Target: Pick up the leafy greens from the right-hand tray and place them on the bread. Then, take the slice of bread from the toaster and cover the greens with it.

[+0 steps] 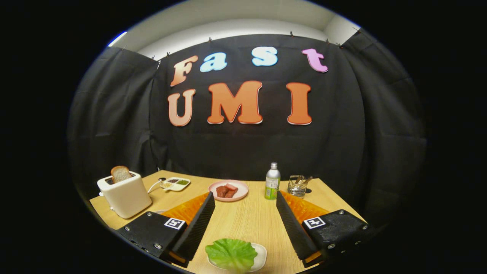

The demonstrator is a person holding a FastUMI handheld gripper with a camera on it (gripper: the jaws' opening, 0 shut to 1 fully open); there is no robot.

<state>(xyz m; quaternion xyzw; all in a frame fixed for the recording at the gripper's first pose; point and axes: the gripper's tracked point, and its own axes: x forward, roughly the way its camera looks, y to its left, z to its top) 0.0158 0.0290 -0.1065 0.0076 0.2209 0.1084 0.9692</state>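
Note:
A green lettuce leaf (231,254) lies on a small white tray (260,255) between the bases of my fingers, low and close to me. My gripper (245,199) is open, fingers spread wide, with nothing between them. A cream toaster (124,195) stands beyond my left finger, with a slice of bread (120,174) sticking up from its slot. Past the fingertips, a pink plate (238,196) holds reddish-brown pieces (226,191); I cannot tell if bread is on it.
A green-labelled bottle (272,186) stands just past my right fingertip, a clear glass holder (298,185) beside it. A small divided dish of condiments (175,183) sits right of the toaster. The wooden table (243,222) ends at the black cloth wall.

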